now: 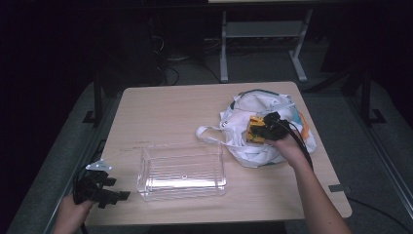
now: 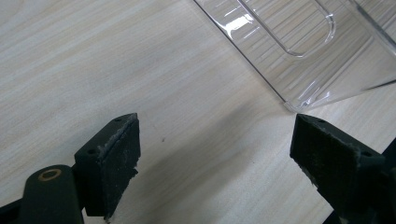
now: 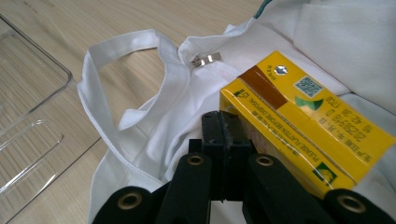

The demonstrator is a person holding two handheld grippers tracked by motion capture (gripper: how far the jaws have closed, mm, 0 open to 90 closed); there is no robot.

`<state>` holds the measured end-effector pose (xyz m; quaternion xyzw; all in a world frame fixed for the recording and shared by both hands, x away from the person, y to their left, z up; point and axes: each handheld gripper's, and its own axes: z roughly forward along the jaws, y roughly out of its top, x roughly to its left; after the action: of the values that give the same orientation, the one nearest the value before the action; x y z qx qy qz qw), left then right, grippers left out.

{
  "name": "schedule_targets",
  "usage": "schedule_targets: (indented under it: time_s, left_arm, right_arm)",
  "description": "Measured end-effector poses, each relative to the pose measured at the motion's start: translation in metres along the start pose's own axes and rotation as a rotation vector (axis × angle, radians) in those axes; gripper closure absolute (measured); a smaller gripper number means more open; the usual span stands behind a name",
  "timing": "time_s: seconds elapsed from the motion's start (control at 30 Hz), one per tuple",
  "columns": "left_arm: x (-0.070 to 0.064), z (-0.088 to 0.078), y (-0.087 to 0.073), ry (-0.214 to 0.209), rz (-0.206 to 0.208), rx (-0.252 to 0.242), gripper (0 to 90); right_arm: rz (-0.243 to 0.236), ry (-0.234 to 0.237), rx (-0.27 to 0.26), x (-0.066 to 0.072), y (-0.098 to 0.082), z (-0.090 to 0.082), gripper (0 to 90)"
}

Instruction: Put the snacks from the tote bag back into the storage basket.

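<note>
- The high view takes in the whole wooden table [image 1: 170,107]: a clear plastic box [image 1: 181,170] near its front edge, a white cloth bag [image 1: 258,126] toward its right side, and 1 gripper at each side.
- The right gripper view adds detail that the high view blurs: a yellow carton [image 3: 299,116] with a brown stripe, a printed code and a foil dot lies on the bag [image 3: 187,107], and a small metal clip [image 3: 206,59] sits by the bag's looped handle [image 3: 121,70].
- The left gripper view gives bare tabletop [image 2: 116,70] and 1 corner of the clear box [image 2: 303,56], tilted across the upper right.
- A broad stretch of tabletop lies bare behind the box and left of the bag; the bag's right side reaches close to the table's right edge.
- The left gripper [image 2: 215,154] hangs at the table's front left corner, jaws spread wide with nothing between them, just beside the box's corner.
- The right gripper [image 3: 226,135] has its 2 jaws pressed together, with nothing visible between them; their tips lie just beside the carton's near side, over the bag.
</note>
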<state>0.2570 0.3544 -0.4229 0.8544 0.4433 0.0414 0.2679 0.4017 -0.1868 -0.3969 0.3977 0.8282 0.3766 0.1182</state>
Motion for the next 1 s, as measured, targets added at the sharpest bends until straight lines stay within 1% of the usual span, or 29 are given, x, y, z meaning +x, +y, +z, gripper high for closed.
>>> schedule_targets:
  time_s: [0.07, 0.2, 0.27, 0.3, 0.37, 0.43, 0.5, 0.53, 0.6, 0.63, 0.67, 0.7, 0.73, 0.77, 0.87, 0.9, 0.93, 1.0]
  left_arm:
    - [0.0, 0.001, 0.0, -0.001, 0.002, -0.001, 16.0]
    - [0.001, 0.002, 0.003, -0.004, 0.003, -0.001, 16.0]
    - [0.002, 0.003, 0.005, -0.008, 0.01, -0.004, 16.0]
    - [0.002, 0.003, 0.006, -0.009, 0.016, 0.004, 16.0]
    - [0.002, 0.005, 0.007, -0.014, 0.012, -0.001, 16.0]
    - [0.002, 0.006, 0.008, -0.017, 0.016, 0.0, 16.0]
    - [0.002, 0.006, 0.009, -0.018, 0.019, 0.002, 16.0]
    - [0.002, 0.006, 0.008, -0.02, 0.022, 0.004, 16.0]
    - [0.001, 0.007, 0.007, -0.022, 0.007, -0.004, 16.0]
    - [0.001, 0.007, 0.006, -0.019, 0.017, 0.004, 16.0]
    - [0.001, 0.006, 0.006, -0.021, 0.015, 0.008, 16.0]
    - [0.0, 0.007, 0.005, -0.024, 0.005, 0.001, 16.0]
    - [0.001, 0.006, 0.005, -0.022, 0.014, 0.008, 16.0]
    - [0.0, 0.007, 0.005, -0.022, 0.012, 0.004, 16.0]
    - [-0.001, 0.006, 0.004, -0.02, 0.008, 0.003, 16.0]
    - [-0.001, 0.005, 0.004, -0.018, 0.014, 0.004, 16.0]
    - [-0.001, 0.005, 0.003, -0.017, 0.01, 0.001, 16.0]
    - [-0.002, 0.005, 0.002, -0.016, 0.004, 0.0, 16.0]
  right_arm:
    - [-0.001, 0.001, 0.001, -0.002, -0.001, -0.004, 89.9]
    - [0.006, -0.003, 0.005, -0.009, -0.006, -0.018, 89.9]
    - [0.011, -0.014, 0.009, -0.012, -0.009, -0.026, 89.9]
    - [0.01, -0.016, 0.009, -0.014, -0.01, -0.03, 89.9]
    - [0.01, -0.029, 0.014, -0.017, -0.012, -0.036, 89.9]
    - [0.005, -0.046, 0.022, -0.02, -0.015, -0.04, 89.9]
    - [0.013, -0.064, 0.024, -0.025, -0.017, -0.043, 89.9]
    - [0.013, -0.069, 0.018, -0.028, -0.018, -0.044, 89.9]
    - [0.033, -0.071, 0.018, -0.032, -0.02, -0.046, 89.9]
    - [0.031, -0.074, 0.014, -0.035, -0.02, -0.046, 89.9]
    - [0.037, -0.075, 0.013, -0.036, -0.021, -0.047, 89.9]
    - [0.037, -0.078, 0.013, -0.038, -0.021, -0.046, 89.9]
    - [0.042, -0.076, 0.009, -0.04, -0.021, -0.046, 89.9]
    - [0.048, -0.076, 0.009, -0.041, -0.022, -0.045, 89.9]
    - [0.05, -0.055, 0.008, -0.044, -0.022, -0.04, 89.9]
    - [0.047, -0.055, 0.011, -0.045, -0.022, -0.039, 89.9]
    - [0.054, -0.058, 0.015, -0.044, -0.022, -0.037, 89.9]
    - [0.049, -0.052, 0.01, -0.046, -0.022, -0.035, 89.9]
